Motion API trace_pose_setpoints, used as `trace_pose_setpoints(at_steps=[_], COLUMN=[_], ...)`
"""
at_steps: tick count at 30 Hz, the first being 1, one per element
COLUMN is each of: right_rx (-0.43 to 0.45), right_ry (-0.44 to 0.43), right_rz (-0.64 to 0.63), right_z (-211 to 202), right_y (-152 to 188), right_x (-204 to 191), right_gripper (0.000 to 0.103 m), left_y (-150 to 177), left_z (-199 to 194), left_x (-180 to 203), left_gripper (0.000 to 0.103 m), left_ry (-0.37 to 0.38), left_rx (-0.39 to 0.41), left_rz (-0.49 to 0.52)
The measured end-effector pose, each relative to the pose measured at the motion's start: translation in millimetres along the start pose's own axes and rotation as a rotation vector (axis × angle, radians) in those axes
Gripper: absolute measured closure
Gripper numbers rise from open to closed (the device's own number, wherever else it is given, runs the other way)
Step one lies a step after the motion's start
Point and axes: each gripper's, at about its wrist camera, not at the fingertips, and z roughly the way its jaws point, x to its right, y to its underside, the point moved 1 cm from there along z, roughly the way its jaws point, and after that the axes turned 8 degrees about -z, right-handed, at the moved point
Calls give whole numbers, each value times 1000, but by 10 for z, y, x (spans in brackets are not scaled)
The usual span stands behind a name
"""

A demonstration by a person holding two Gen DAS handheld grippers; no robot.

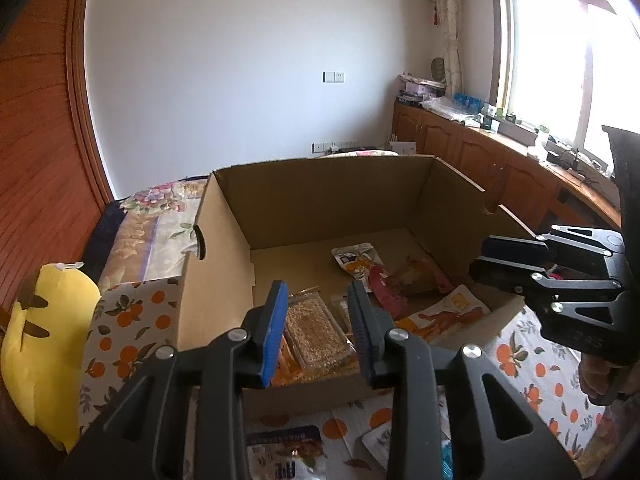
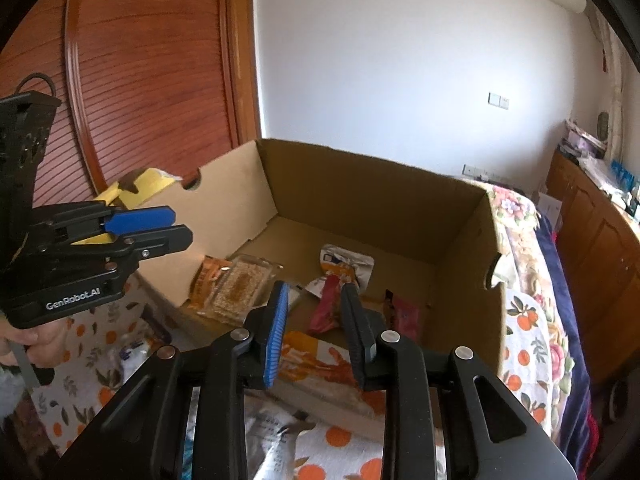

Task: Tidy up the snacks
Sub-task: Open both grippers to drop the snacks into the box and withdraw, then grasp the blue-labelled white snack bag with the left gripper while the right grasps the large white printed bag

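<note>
Cardboard box (image 1: 320, 200) — open-topped, standing on a bed under an orange-print cloth (image 1: 128, 320).

Contents, lying flat on the box floor: clear pack of grain bars (image 1: 314, 330) near the front left corner; white-and-orange pouch (image 1: 354, 260) toward the middle; red wrapper (image 1: 384, 290) just beside it; large orange-and-white packet (image 1: 444, 316) at the front right.

Outside the box: blue-and-white packet (image 1: 286, 460) on the cloth in front; yellow plush toy (image 1: 44, 344) to the left.

Left gripper (image 1: 316, 332) — fingers spread, holding nothing, above the front edge. Right gripper (image 2: 312, 332) — fingers likewise spread and empty.
</note>
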Motion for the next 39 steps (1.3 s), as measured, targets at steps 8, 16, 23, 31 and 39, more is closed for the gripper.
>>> trace_pose_setpoints(at_steps=[8, 16, 23, 31, 39], right_rx=[35, 16, -72, -177, -262], right_ry=[-11, -29, -57, -82, -69], right_rz=[13, 4, 27, 124, 104], right_z=[-470, -669, -507, -74, 171], right_y=[181, 413, 823, 1111, 1154], right_x=[-195, -415, -528, -453, -503], right_gripper=[74, 72, 48, 37, 34], left_y=[275, 578, 971, 1220, 1257], left_z=[-388, -593, -436, -145, -8], left_x=[-16, 6, -73, -203, -302], left_gripper=[72, 69, 65, 64, 61], left_ry=[-13, -30, -39, -62, -67], left_rx=[13, -5, -90, -191, -219], left_rz=[2, 13, -17, -57, -99])
